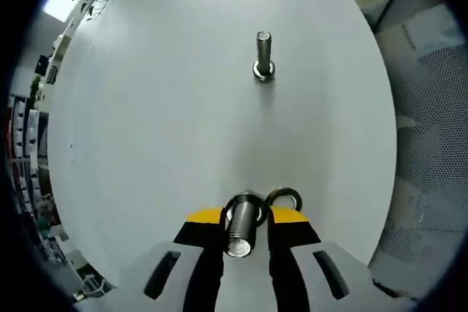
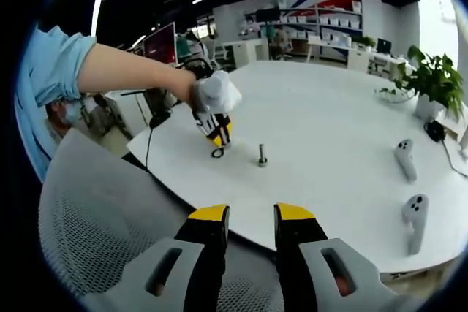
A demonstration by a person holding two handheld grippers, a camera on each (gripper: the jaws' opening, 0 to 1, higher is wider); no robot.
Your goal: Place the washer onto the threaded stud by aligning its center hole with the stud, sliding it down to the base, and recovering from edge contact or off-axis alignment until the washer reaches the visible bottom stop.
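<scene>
A threaded stud [image 1: 263, 55] stands upright on the white round table [image 1: 146, 122], head down, well ahead of my left gripper [image 1: 245, 215]. That gripper is shut on a second threaded bolt [image 1: 242, 228], whose threaded end points back at the camera. A dark washer ring [image 1: 284, 198] sits right beside the bolt's far end, by the right jaw; whether it rests on the table I cannot tell. In the right gripper view, a gloved hand holds the left gripper [image 2: 216, 128] over the washer [image 2: 218, 153], left of the stud [image 2: 262, 155]. My right gripper [image 2: 252, 223] is open, off the table's near edge.
A grey mesh chair back [image 2: 95, 217] lies under my right gripper. Two white controllers [image 2: 404, 158] [image 2: 415, 221] lie on the table's right side, near a potted plant [image 2: 431, 78]. A black cable [image 2: 148, 147] hangs off the table's left edge. Another mesh chair [image 1: 431, 107] borders the table.
</scene>
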